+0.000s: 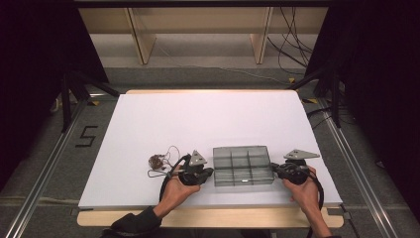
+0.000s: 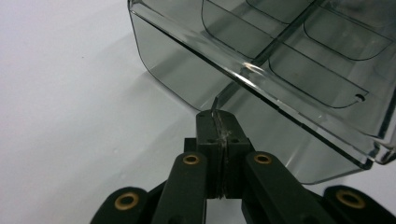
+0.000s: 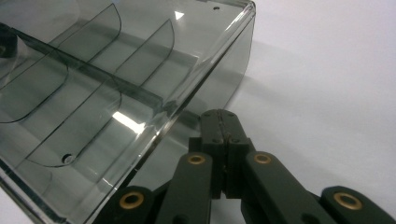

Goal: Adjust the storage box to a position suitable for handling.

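Both hands come in from the table's near edge, one at each end of a smoky clear compartment box (image 1: 243, 165). Left gripper (image 1: 208, 173) has its jaws pressed together on a thin tab at the box's end wall; right gripper (image 1: 275, 170) has its jaws pressed together just beside the opposite end wall. Farther left on the white table (image 1: 198, 119) lies a small tangle of wire (image 1: 159, 162).

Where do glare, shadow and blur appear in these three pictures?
High view: bright white table, dark surroundings. Left gripper view: glare on the clear box rim, soft shadow beneath it. Right gripper view: white glints on the lid, right gripper links slightly blurred.
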Tool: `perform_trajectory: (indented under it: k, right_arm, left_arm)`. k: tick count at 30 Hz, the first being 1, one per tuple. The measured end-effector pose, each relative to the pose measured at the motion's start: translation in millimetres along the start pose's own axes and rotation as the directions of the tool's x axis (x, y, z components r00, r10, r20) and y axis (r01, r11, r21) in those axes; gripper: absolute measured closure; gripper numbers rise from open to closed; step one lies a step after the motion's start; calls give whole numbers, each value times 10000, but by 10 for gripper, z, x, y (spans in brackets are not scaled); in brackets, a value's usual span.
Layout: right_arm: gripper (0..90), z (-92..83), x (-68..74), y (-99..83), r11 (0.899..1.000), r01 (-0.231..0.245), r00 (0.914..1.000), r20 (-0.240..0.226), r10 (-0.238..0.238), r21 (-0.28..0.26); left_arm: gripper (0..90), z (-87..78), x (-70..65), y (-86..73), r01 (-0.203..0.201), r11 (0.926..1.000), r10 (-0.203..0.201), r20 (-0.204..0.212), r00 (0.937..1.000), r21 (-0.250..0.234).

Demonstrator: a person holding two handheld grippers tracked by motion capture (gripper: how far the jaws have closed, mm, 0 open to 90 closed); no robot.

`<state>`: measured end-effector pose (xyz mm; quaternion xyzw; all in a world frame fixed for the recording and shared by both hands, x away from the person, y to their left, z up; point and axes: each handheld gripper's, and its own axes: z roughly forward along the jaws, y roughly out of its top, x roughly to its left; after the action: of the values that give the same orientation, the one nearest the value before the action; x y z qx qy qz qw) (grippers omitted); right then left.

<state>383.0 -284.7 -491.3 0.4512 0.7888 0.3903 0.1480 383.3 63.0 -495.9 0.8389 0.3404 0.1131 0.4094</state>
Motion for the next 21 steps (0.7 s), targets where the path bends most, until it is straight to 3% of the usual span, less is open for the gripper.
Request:
perform_trajectory:
  k: [3, 6, 7, 8, 9, 11, 12, 14, 15, 21]
  right_arm:
    - [900, 0, 42, -1, 9999, 124, 9999, 13, -124, 14]
    - [900, 4, 104, 2, 9991, 424, 9991, 67, -424, 75]
    - [900, 4, 104, 2, 9991, 424, 9991, 67, -424, 75]
    - [900, 10, 123, 4, 9993, 345, 9993, -157, -343, 126]
    - [900, 8, 140, 4, 9990, 424, 9991, -9, -424, 111]
    - [900, 29, 176, 7, 9989, 470, 9986, -243, -468, 60]
    - [900, 36, 185, 8, 9984, 560, 9981, -242, -559, 52]
    - [900, 42, 226, 5, 9986, 518, 9979, -397, -514, 105]
    - [900, 36, 238, 4, 9983, 565, 9982, -222, -562, 132]
    - [900, 33, 307, -13, 9986, 503, 9981, -357, -497, 149]
  left_arm:
    - [891, -26, 0, -21, 133, 9999, -133, -97, 9999, 39]
    - [893, -64, 3, -43, -4, 10000, 5, -131, 9999, 81]
    - [893, -72, 2, -58, 149, 9999, -148, -128, 9998, 27]
    - [893, -90, 17, -68, -5, 10000, 6, -90, 10000, 37]
    - [893, -101, 37, -80, -148, 9999, 148, 61, 9999, -56]
    - [893, -127, 39, -95, -114, 9999, 114, -21, 9999, -17]
    - [893, -145, 53, -100, -347, 9994, 347, 12, 9994, 19]
    - [894, -179, 52, -137, -83, 10000, 83, -6, 10000, 52]
    - [894, -192, 66, -139, -382, 9992, 382, -46, 9993, 67]
    - [894, -235, 51, -188, -92, 10000, 92, 67, 9999, -2]
